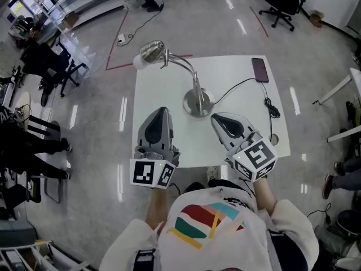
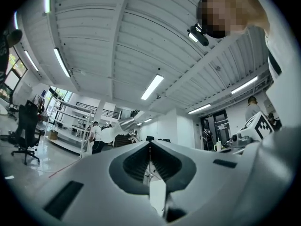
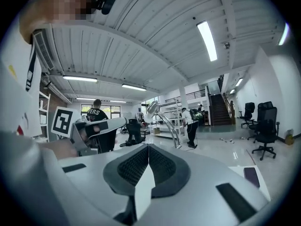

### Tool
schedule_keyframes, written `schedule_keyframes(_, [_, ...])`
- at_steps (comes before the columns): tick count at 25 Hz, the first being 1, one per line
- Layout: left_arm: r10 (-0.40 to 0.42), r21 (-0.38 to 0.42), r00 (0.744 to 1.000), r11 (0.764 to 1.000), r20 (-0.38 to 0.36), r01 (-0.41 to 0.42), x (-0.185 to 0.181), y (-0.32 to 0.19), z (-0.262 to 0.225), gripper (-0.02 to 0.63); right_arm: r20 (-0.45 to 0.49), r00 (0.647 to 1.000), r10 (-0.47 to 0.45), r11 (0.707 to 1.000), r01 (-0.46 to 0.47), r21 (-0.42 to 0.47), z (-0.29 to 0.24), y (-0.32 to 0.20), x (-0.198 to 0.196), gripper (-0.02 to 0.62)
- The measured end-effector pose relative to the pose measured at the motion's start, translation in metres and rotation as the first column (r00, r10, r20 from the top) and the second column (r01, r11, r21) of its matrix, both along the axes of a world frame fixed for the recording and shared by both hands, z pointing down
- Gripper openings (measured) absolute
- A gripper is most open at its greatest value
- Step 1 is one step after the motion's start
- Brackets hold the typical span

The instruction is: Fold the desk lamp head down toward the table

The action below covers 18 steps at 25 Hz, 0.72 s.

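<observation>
Desk lamp [image 1: 197,99] stands mid-table [image 1: 237,75], lamp head [image 1: 151,52] up at upper left. Left gripper [image 1: 160,113] & right gripper [image 1: 219,119] are clenched, empty, w/ nothing grabbed yet, prob. waiting near its base.

A dark phone [image 1: 260,69] lies flat at the far right corner of the white surface [image 1: 169,95], in the upper right of the head view. On the glossy floor [image 1: 101,112] beyond, red tape lines [image 1: 115,45] mark the upper left, with a white plug block [image 1: 120,38] beside them. A black office chair [image 1: 285,1] stands at the top right, more dark chairs [image 1: 53,66] at the left edge. The right tool view shows a staircase [image 3: 217,108] in the distance.
</observation>
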<state>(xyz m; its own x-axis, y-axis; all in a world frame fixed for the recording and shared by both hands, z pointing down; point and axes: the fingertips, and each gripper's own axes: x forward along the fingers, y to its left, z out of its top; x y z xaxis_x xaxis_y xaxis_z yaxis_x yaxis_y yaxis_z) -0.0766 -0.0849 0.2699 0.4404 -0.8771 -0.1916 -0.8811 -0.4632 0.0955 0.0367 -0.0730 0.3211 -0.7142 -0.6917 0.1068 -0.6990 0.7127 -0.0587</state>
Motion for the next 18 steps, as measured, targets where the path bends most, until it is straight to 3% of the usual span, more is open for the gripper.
schedule_keyframes(3, [-0.008,-0.024,1.0,1.0,0.002,0.008,0.007,-0.03,0.006,0.044,-0.012,0.999,-0.05,0.999,0.051,0.015,0.006,-0.033,-0.003,0.009])
schedule_keyframes(7, [-0.015,-0.03,0.996,0.999,0.092,0.017,0.01,-0.05,0.006,0.051,0.052,0.991,-0.125,0.992,0.124,0.031,-0.002,-0.051,-0.02,0.009])
schedule_keyframes(10, [-0.042,-0.002,0.991,0.999,0.127,0.042,0.004,-0.065,-0.008,0.127,0.068,0.991,-0.111,0.993,0.108,0.046,-0.011,-0.066,-0.025,0.011])
schedule_keyframes(11, [-0.049,0.013,0.989,0.999,0.136,0.048,0.001,-0.071,-0.013,0.153,0.074,0.993,-0.095,0.995,0.092,0.05,-0.012,-0.073,-0.026,0.029])
schedule_keyframes(14, [-0.068,0.058,0.983,0.997,0.17,0.058,-0.008,-0.091,-0.026,0.224,0.103,0.993,-0.061,0.997,0.056,0.048,-0.014,-0.091,-0.029,0.165])
schedule_keyframes(18, [-0.123,0.134,0.961,0.987,0.247,0.092,-0.017,-0.113,-0.049,0.233,0.08,0.995,-0.066,0.997,0.062,0.048,-0.013,-0.102,-0.034,0.166])
